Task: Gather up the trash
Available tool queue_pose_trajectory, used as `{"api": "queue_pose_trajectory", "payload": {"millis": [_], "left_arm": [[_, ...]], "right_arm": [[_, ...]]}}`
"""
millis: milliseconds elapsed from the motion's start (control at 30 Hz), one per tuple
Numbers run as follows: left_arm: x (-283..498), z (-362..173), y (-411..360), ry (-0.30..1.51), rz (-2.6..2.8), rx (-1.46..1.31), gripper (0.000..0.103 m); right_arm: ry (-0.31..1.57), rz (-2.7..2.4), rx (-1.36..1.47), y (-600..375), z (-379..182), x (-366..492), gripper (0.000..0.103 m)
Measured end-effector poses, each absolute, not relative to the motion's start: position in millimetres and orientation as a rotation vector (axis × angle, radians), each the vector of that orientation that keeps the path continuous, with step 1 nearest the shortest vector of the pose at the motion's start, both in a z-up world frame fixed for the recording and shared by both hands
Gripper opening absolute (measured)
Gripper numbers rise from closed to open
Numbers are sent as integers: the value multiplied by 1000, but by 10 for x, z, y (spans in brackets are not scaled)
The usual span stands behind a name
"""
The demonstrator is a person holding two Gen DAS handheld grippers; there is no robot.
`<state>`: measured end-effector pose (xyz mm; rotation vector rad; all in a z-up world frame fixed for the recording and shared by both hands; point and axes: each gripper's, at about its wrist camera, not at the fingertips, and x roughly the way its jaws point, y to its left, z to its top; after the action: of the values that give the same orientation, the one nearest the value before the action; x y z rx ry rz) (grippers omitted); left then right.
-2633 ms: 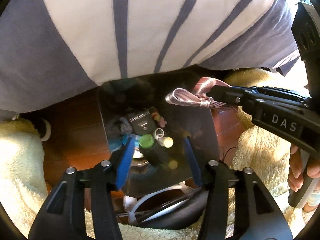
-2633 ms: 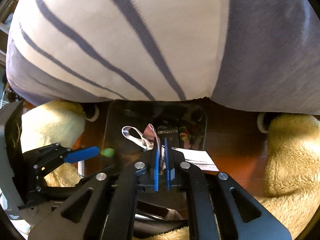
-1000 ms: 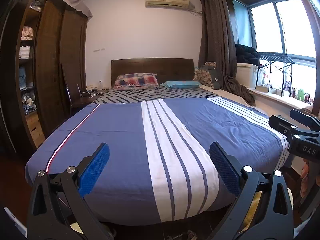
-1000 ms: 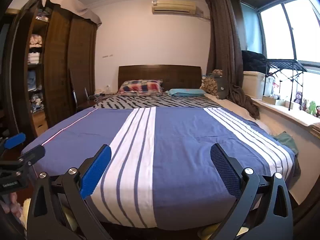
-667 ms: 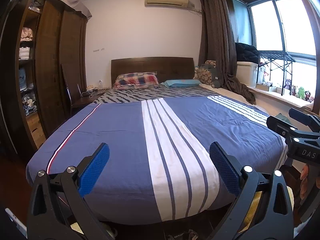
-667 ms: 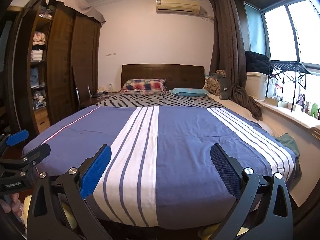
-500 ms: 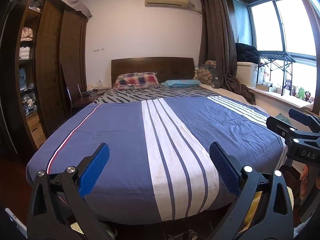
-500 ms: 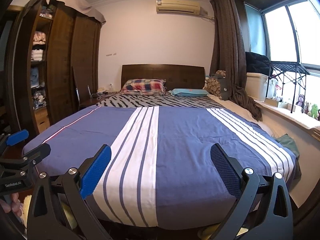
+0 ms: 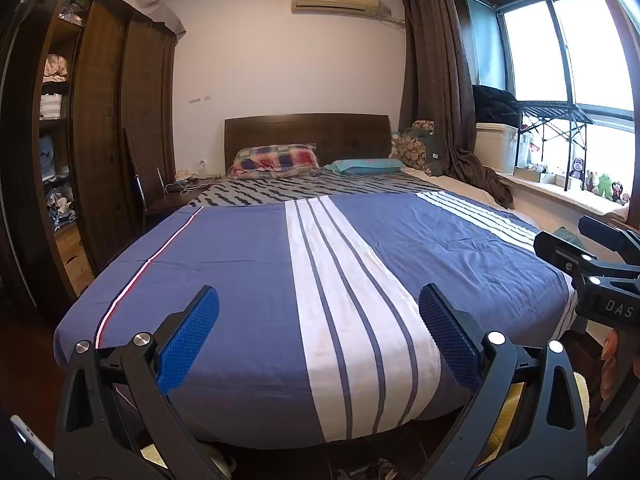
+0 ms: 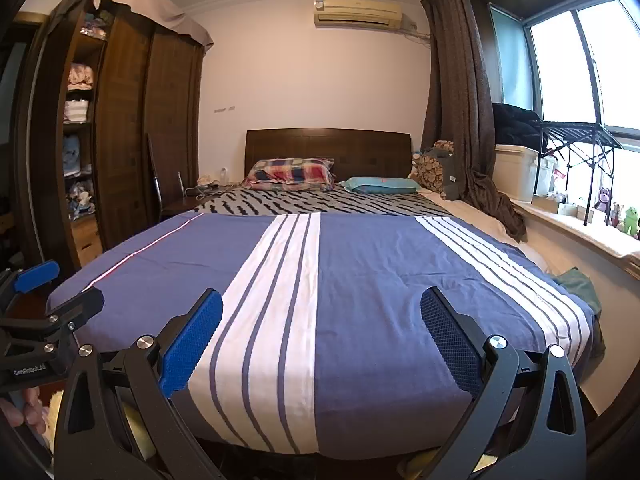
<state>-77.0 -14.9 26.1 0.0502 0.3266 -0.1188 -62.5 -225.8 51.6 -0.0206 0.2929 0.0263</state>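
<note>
My left gripper [image 9: 319, 300] is open and empty, held level at the foot of the bed [image 9: 248, 264]. My right gripper [image 10: 321, 304] is open and empty too, beside it on the right. The right gripper also shows at the right edge of the left wrist view [image 9: 576, 258], and the left gripper shows at the left edge of the right wrist view [image 10: 56, 288]. No trash and no bin show in either view. The blue and white striped cover [image 10: 360, 272] is bare.
A dark wardrobe with open shelves [image 9: 100, 152] stands on the left with a chair [image 9: 140, 188] next to it. Pillows [image 9: 276, 160] lie at the headboard. A window sill with toys [image 10: 616, 208], a white bin [image 10: 516, 178] and a rack line the right side.
2.6 s ago both grippers pointed down into a dark trash bin, the right shut on a pink ribbon. Both now point level across the bed, open and empty. Nothing moved in the last second.
</note>
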Motion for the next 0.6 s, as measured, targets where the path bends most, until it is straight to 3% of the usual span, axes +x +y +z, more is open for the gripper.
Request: {"api": "queue_pose_trajectory", "payload": {"millis": [600], "left_arm": [[-789,250,-139,333,-115,54,95]], "right_arm": [[298,33,-10,-2287,518,-614,99]]}}
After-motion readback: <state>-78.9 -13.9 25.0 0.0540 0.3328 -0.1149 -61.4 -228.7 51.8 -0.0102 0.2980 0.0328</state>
